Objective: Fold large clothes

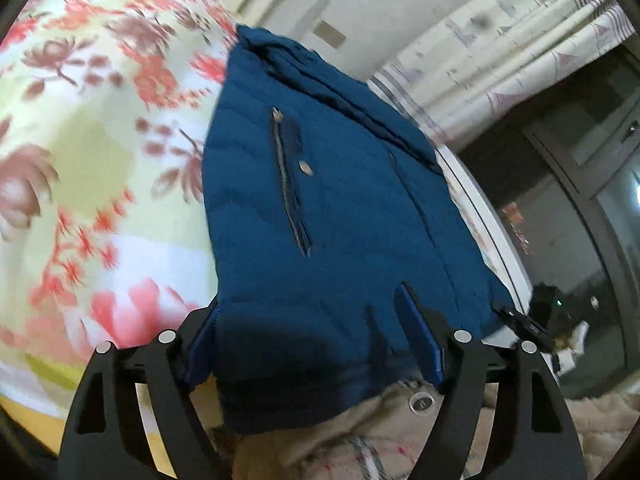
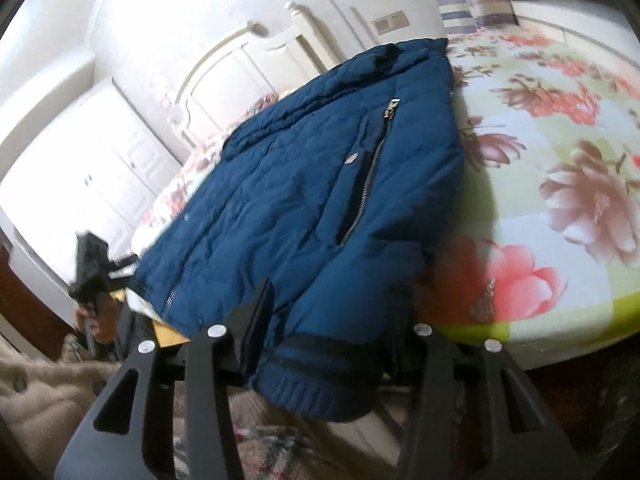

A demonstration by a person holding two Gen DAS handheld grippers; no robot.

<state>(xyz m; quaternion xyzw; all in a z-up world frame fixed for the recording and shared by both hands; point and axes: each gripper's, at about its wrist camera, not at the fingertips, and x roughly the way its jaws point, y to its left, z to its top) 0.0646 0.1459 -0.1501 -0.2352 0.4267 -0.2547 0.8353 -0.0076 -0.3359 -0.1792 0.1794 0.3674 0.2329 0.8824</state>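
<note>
1. Blue quilted jacket (image 1: 328,208) lies on the bed's floral sheet (image 1: 100,152), its hem hanging over the near edge.
2. Left hand-held gripper (image 1: 308,344) straddles the hem; the cloth sits between its blue pads (image 1: 420,340), though whether they press it cannot be told.
3. Right hand-held gripper (image 2: 332,340) is closed part-way on the jacket's ribbed cuff (image 2: 320,376), which fills the gap between its fingers.
4. Zip pocket (image 2: 372,168) faces up.
5. Patterned curtain (image 1: 520,40) hangs beyond the bed.
</note>
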